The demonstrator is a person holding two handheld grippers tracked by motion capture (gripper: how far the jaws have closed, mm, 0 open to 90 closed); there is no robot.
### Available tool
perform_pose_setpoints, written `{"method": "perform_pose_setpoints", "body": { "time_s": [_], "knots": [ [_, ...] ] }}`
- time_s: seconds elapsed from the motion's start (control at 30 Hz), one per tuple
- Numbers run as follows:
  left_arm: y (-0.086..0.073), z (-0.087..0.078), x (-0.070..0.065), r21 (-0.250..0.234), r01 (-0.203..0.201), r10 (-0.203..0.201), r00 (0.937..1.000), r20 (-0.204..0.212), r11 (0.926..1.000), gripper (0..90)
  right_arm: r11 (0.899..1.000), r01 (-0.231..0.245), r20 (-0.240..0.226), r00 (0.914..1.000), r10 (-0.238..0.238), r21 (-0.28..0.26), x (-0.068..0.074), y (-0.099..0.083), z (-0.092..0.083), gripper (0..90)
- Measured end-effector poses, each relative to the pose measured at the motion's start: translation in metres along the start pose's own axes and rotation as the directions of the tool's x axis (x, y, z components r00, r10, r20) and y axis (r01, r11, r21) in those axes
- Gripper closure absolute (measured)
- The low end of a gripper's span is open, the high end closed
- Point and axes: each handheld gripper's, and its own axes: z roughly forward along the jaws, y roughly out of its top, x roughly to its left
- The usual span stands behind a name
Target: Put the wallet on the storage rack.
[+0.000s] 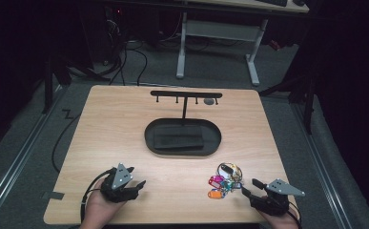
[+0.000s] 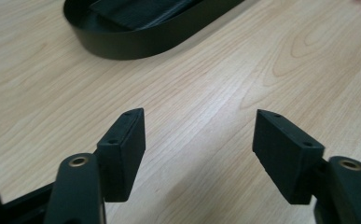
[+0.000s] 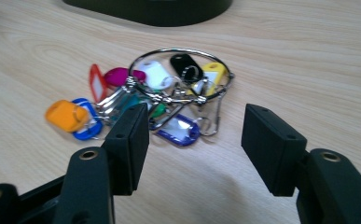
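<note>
black tray (image 1: 182, 143) beyond key bunch (image 1: 224, 181), hook stand (image 1: 186, 95)

Two black jaws of the right gripper (image 3: 194, 135) stand apart above a wooden table (image 3: 308, 60). Just beyond them lies a bunch of keys (image 3: 159, 100) with coloured plastic tags on a wire ring. A black tray (image 3: 169, 11) sits behind.

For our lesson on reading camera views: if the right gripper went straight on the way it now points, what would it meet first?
Most likely the bunch of keys with coloured tags, lying on the table just ahead of the open right gripper; the black tray lies farther on.
</note>
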Motion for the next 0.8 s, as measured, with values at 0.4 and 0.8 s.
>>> {"method": "perform_pose_setpoints", "body": {
  "time_s": [0.4, 0.8],
  "knots": [
    [-0.008, -0.006, 0.009, -0.051, 0.079, -0.076, 0.9957, 0.052, 0.9956, 33.3, 0.999, 0.006, 0.048, 0.9988, -0.007, 0.032, 0.003, 0.010, 0.006, 48.8],
    [-0.008, 0.001, 0.005, -0.028, 0.034, -0.032, 0.9968, 0.073, 0.9990, 31.1, 0.984, 0.090, 0.060, 0.9932, -0.101, 0.154, 0.007, 0.039, 0.016, 45.7]
  ]
}}
